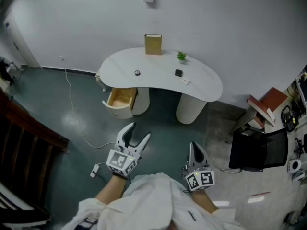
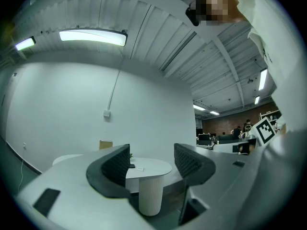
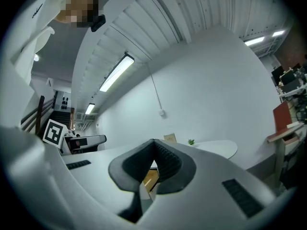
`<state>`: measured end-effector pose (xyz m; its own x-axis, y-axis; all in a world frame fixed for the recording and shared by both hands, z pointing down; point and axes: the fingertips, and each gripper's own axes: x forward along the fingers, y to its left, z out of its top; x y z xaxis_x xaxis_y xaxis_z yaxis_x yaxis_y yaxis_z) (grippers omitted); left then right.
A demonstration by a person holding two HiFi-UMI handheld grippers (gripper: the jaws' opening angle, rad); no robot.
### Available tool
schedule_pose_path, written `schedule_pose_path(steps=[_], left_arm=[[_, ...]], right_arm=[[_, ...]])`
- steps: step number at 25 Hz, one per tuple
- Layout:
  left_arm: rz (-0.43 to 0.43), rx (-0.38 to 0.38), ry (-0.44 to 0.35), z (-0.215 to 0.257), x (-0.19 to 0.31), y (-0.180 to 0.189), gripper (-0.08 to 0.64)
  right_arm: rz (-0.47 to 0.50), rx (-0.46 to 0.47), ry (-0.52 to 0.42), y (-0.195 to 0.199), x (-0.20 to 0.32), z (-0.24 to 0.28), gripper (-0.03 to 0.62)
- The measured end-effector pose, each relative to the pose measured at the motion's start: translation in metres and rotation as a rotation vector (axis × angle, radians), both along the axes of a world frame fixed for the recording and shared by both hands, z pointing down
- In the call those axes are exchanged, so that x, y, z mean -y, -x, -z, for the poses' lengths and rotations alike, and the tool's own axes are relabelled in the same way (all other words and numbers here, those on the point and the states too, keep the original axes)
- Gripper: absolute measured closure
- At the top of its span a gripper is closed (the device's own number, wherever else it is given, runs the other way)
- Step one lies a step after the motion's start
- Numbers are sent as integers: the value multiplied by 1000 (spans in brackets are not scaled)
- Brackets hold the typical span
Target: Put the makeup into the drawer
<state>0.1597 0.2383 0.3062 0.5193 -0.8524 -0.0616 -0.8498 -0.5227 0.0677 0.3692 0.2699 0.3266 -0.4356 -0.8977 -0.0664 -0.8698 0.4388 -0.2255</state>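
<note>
one drawer (image 1: 121, 98), one plant (image 1: 181, 56), three small items (image 1: 137, 73) (image 1: 178, 73) (image 1: 186, 82), two grippers (image 1: 140, 130) (image 1: 193, 145)

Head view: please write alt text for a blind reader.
A person stands back from a white curved table whose drawer is pulled open, holding two empty grippers low: the left gripper open, the right gripper shut. A round dark item and a square dark item lie on it.

The head view is looking steeply down, well back from the table (image 1: 158, 70); both gripper views are facing it, lower.
</note>
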Motion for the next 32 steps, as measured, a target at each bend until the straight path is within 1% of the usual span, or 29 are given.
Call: schedule_pose_path(steps=[7, 11, 14, 18, 23, 32], left_arm=[[4, -12, 10, -1, 21, -9, 279], [0, -8, 28, -8, 35, -8, 281], [-9, 1, 30, -12, 53, -8, 281], [-25, 3, 28, -12, 88, -7, 280], [-41, -1, 36, -14, 144, 1, 281], [-54, -8, 40, -13, 236, 38, 281]], right_arm=[[22, 2, 11, 0, 26, -2, 575], [8, 15, 32, -2, 39, -9, 575], [-2, 25, 29, -2, 56, -11, 575], [-12, 25, 27, 1, 86, -12, 575], [-22, 21, 33, 12, 139, -14, 575], [-10, 9, 31, 56, 233, -8, 575]])
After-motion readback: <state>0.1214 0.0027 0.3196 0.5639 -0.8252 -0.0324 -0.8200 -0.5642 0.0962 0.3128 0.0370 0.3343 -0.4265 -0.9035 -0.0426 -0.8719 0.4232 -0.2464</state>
